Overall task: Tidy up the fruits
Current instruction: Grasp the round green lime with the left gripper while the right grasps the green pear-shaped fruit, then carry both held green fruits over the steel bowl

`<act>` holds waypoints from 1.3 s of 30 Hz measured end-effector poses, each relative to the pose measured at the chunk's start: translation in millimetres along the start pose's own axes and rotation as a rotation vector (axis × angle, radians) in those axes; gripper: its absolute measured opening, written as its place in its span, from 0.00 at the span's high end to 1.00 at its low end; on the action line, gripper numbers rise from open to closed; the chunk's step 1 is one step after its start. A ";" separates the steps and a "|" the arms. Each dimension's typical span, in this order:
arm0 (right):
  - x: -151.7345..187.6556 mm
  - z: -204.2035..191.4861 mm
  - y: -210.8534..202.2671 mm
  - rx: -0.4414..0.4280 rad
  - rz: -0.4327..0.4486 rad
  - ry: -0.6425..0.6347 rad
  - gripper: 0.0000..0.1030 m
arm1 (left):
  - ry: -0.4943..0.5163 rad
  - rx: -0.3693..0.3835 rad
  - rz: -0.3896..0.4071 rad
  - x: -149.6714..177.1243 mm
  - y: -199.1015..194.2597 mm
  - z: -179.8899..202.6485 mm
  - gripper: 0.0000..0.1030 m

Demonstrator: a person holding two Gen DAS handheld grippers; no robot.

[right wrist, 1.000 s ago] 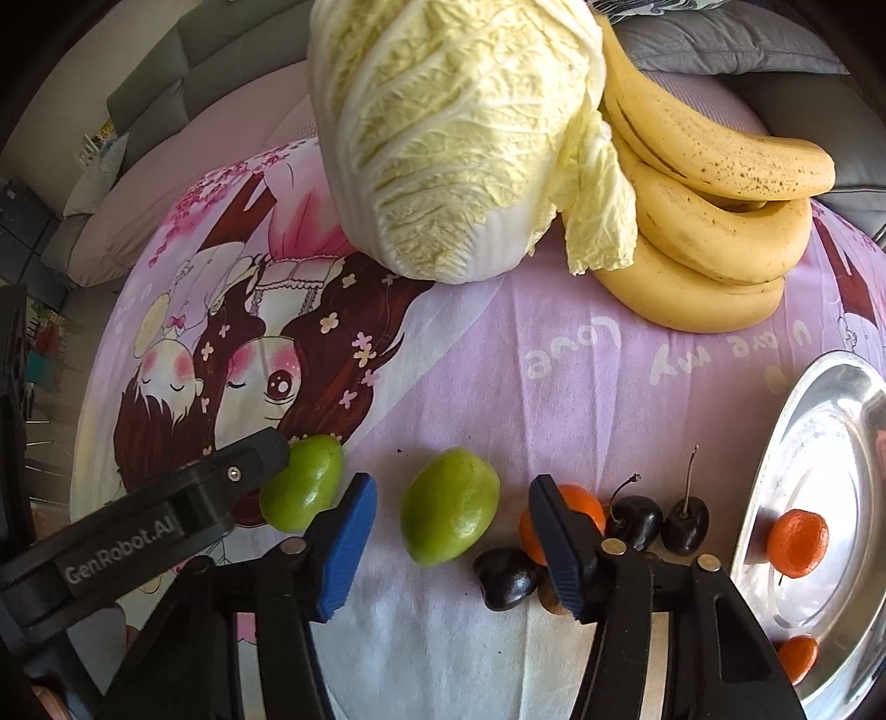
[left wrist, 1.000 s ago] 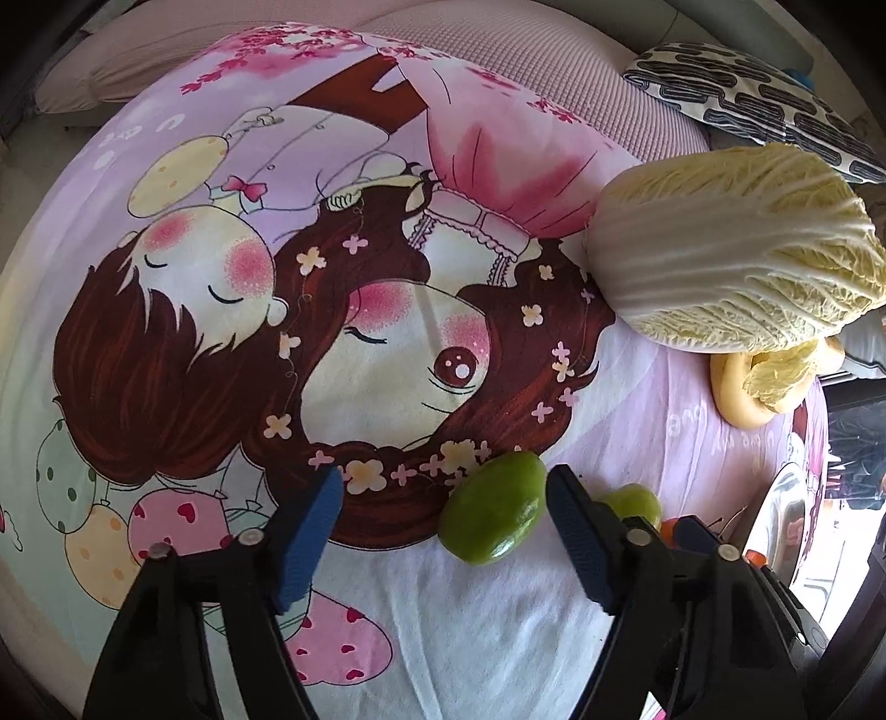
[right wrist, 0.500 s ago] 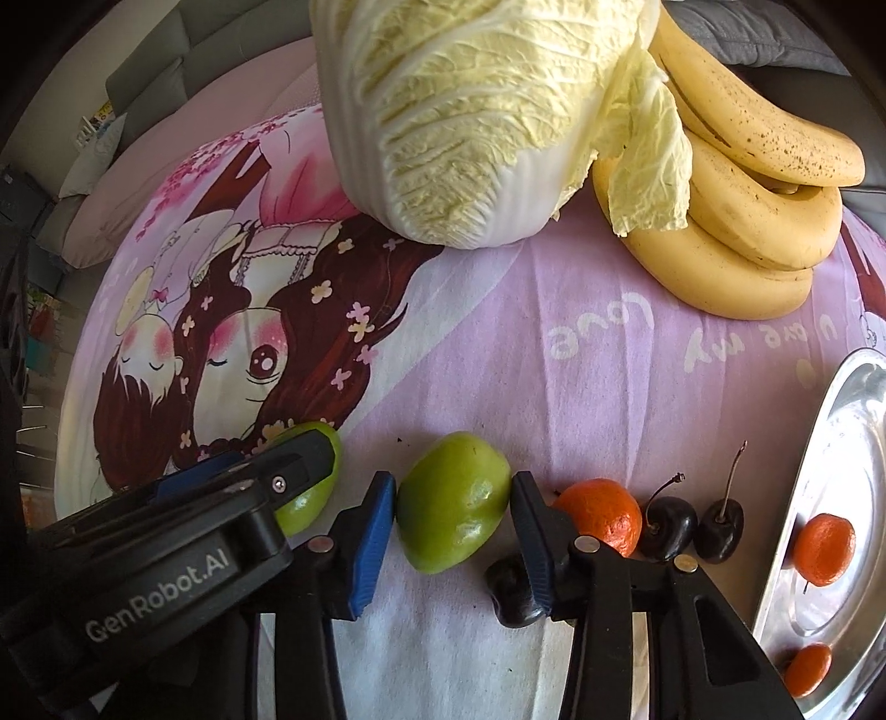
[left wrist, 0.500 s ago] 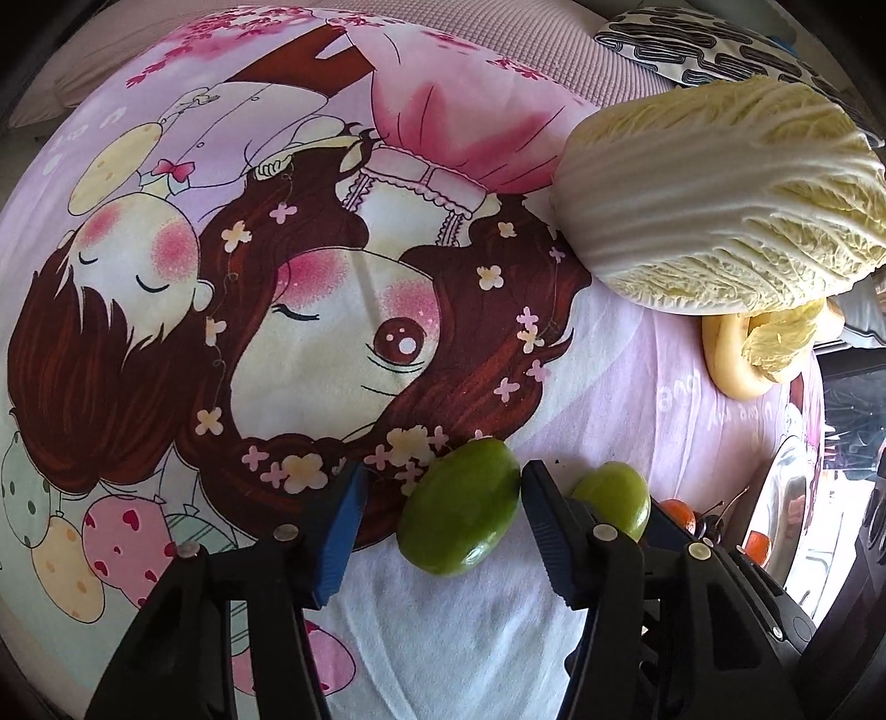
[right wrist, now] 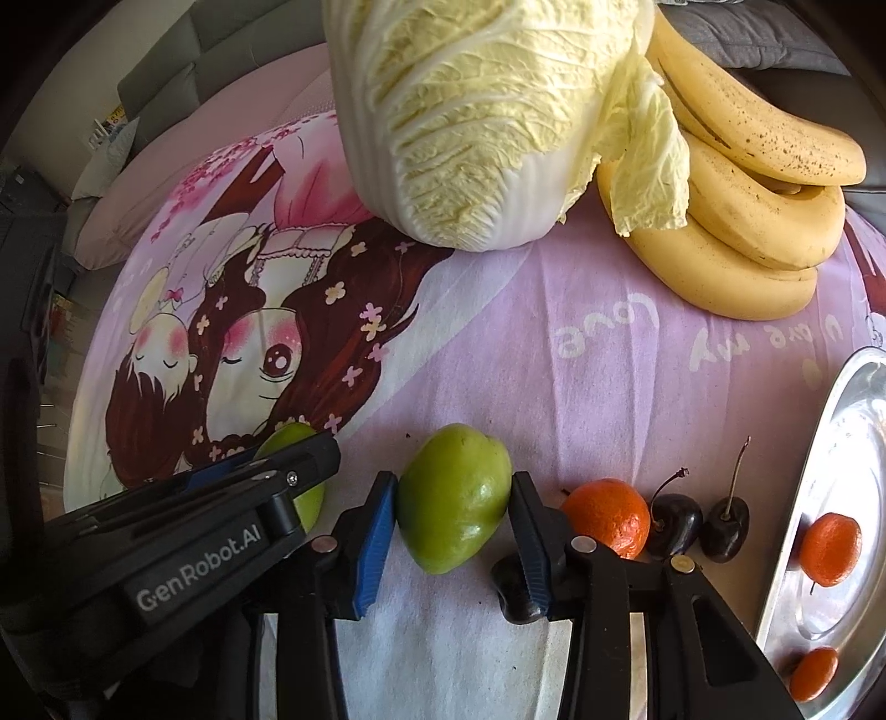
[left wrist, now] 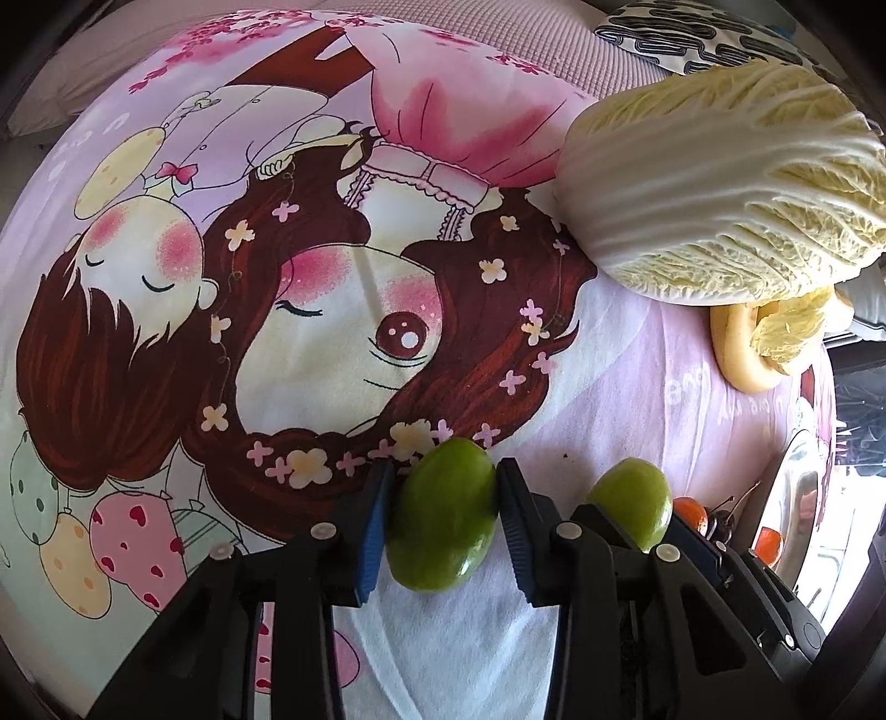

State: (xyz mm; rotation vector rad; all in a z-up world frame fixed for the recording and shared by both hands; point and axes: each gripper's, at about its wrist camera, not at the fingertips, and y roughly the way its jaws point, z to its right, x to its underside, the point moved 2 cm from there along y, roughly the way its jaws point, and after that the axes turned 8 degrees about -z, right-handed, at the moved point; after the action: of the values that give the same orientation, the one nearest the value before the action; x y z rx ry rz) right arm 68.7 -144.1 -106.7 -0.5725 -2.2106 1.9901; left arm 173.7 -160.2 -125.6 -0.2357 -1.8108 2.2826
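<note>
Two green fruits lie on a cartoon-print cloth. My left gripper (left wrist: 443, 518) is shut on the left green fruit (left wrist: 443, 520), its blue pads pressing both sides. My right gripper (right wrist: 454, 512) is shut on the right green fruit (right wrist: 454, 504), which also shows in the left wrist view (left wrist: 634, 501). The left gripper's body (right wrist: 183, 554) shows in the right wrist view and hides most of the left fruit (right wrist: 307, 498). A silver tray (right wrist: 853, 443) at the right holds two small oranges (right wrist: 830, 548). One orange (right wrist: 609, 518) and three dark cherries (right wrist: 725, 526) lie on the cloth beside my right gripper.
A large napa cabbage (right wrist: 487, 111) lies at the back, also in the left wrist view (left wrist: 725, 188). A bunch of bananas (right wrist: 753, 183) lies right of it. A patterned cushion (left wrist: 692, 39) and grey sofa cushions (right wrist: 166, 72) border the cloth.
Both grippers moved forward around their green fruits and closed from wide open until the pads press on the fruits.
</note>
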 end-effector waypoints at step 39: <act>37.0 57.8 -60.1 -0.062 0.095 0.088 0.58 | 0.030 -0.113 -0.052 33.8 -2.2 38.7 0.63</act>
State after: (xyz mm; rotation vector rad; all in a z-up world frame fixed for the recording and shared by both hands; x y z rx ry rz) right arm 3.5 -189.3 -61.8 -0.7710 -2.2386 1.9054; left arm 131.4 -187.0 -114.3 -0.2371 -1.9100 2.1336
